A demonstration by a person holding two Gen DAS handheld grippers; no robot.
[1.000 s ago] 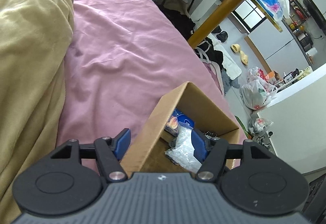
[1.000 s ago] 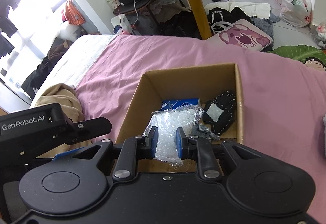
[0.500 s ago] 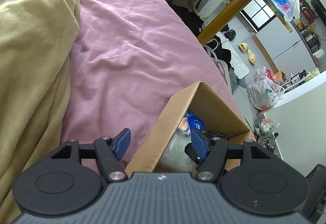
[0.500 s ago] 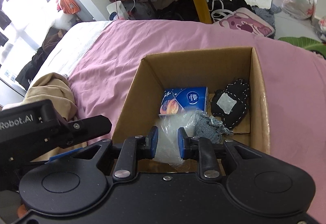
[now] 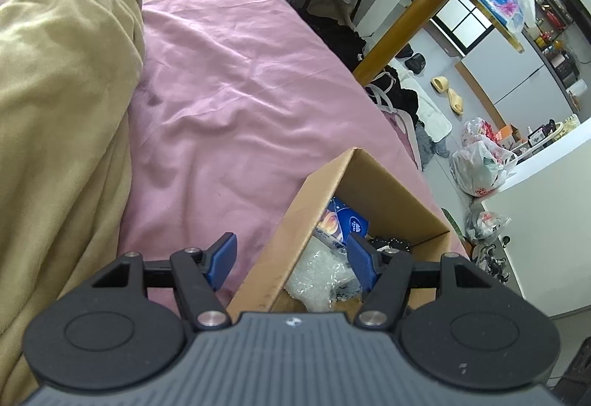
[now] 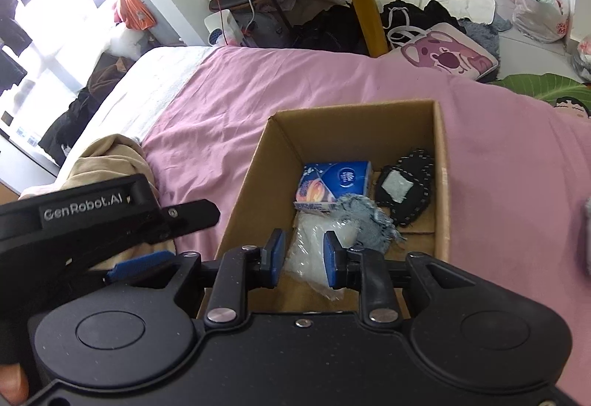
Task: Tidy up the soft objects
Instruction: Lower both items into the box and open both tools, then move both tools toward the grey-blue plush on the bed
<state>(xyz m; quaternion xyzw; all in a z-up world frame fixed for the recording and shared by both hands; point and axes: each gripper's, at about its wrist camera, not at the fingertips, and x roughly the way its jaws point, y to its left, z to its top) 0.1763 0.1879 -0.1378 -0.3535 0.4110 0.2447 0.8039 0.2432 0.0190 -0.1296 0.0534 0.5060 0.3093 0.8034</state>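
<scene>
An open cardboard box (image 6: 441,162) sits on the pink sheet. It holds a blue tissue pack (image 6: 334,184), a black stitched pouch (image 6: 406,192), a frayed denim scrap (image 6: 365,221) and a clear plastic bag (image 6: 314,251). My right gripper (image 6: 304,258) is down over the box's near end, its pads pinching the bag, which rests low inside. My left gripper (image 5: 291,262) is open and straddles the box's left wall (image 5: 295,232); one finger is outside, the other inside above the bag (image 5: 317,273). The tissue pack (image 5: 347,221) shows past it.
A tan blanket (image 5: 55,110) is heaped on the bed left of the box. The pink sheet (image 5: 240,92) stretches ahead. The bed edge drops to a cluttered floor with bags (image 6: 543,11) and slippers. A grey soft item (image 6: 586,232) lies at the right edge.
My right gripper has carried the plastic bag from above the box down into it, and the pads have parted slightly. The left gripper has stayed open astride the box wall.
</scene>
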